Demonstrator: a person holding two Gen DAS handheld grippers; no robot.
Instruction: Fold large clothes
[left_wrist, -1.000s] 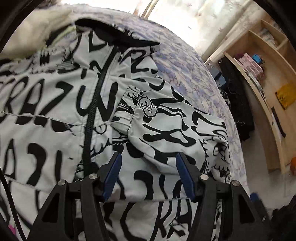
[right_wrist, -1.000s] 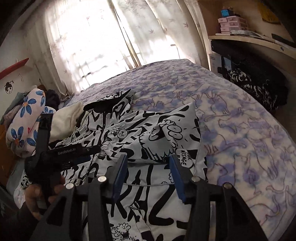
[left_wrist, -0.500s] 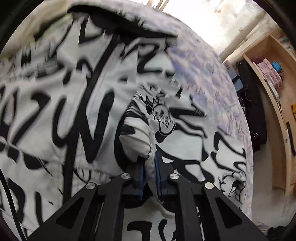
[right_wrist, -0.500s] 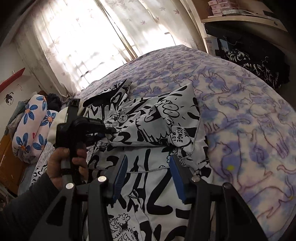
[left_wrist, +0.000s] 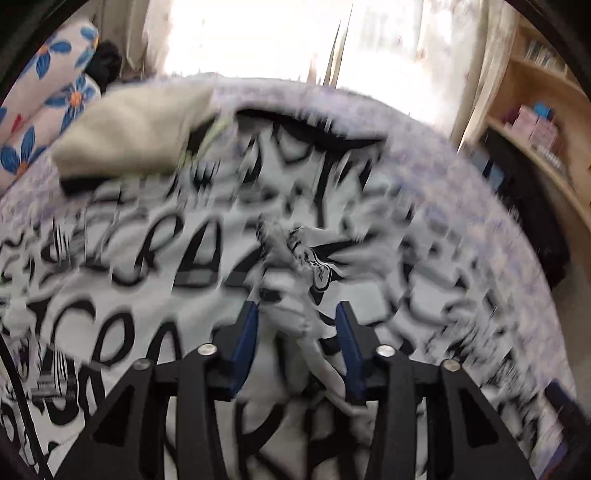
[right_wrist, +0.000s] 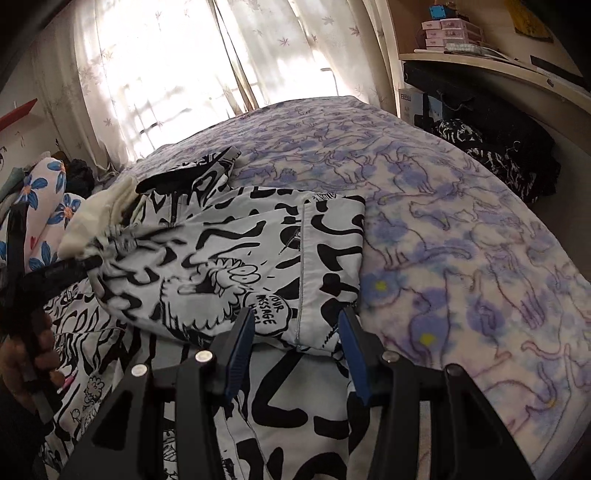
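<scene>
While the black-and-white jacket (right_wrist: 229, 258) lies spread on the bed (right_wrist: 461, 236), its folded sleeve runs from 9 to 3 o'clock; the left gripper (left_wrist: 295, 332), jaws opening around the loose cuff, is nearer; the right gripper (right_wrist: 297, 339) hovers half-open, empty.

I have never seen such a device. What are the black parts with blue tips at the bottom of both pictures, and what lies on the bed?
They are two hand-held grippers, one per hand, each with its own camera looking along its fingers. One picture comes from the left gripper, the other from the right gripper. A black-and-white printed jacket lies on the purple-patterned bed. The left gripper's jaws are opening, with a bunched sleeve cuff between them. The right gripper stands open over the jacket, holding nothing.
</scene>
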